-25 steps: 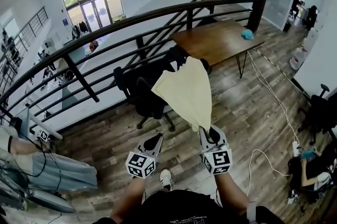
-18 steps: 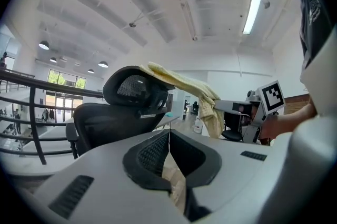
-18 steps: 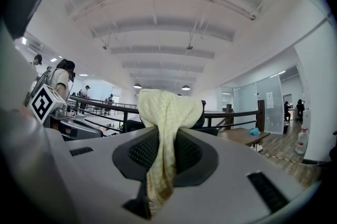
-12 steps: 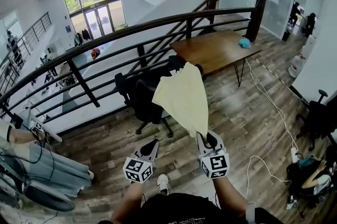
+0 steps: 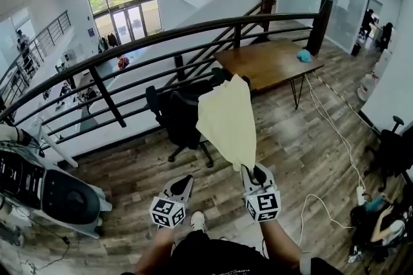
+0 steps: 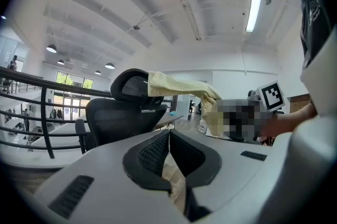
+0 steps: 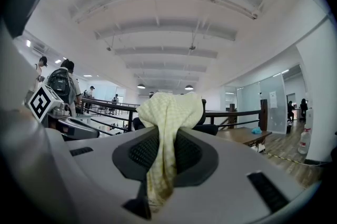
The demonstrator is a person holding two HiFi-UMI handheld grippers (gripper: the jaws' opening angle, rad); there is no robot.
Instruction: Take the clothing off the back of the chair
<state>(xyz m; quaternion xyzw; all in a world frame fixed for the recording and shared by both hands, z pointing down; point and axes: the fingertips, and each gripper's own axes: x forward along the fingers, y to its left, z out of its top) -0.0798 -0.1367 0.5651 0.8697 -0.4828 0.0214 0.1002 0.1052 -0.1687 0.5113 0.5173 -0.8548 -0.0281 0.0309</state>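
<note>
Clothing (image 5: pixel 227 117), centre frame, draped off chair (image 5: pixel 175 113) back: light, soft, limp. Right gripper (image 5: pixel 255 171) pinches its lower corner, a sound hold. Left gripper (image 5: pixel 184 183) closed, empty.

**Surroundings: fixtures and items in the head view**

1. A dark metal railing (image 5: pixel 193 35) runs in an arc from 9 o'clock to 1 o'clock, ending at a dark post (image 5: pixel 319 27).
2. A wooden table (image 5: pixel 271 61) on thin black legs stands at 1 o'clock. A small teal object (image 5: pixel 303 56) lies near its right end.
3. A white cable (image 5: pixel 335 132) trails over the plank floor (image 5: pixel 290 151) from 2 o'clock to 5 o'clock.
4. A grey machine (image 5: pixel 58 193) stands at 8 o'clock.
5. Glazed doors (image 5: pixel 129 19) show at 11 o'clock, beyond the railing.
6. A seated person (image 5: pixel 377 222) is at 4 o'clock.
</note>
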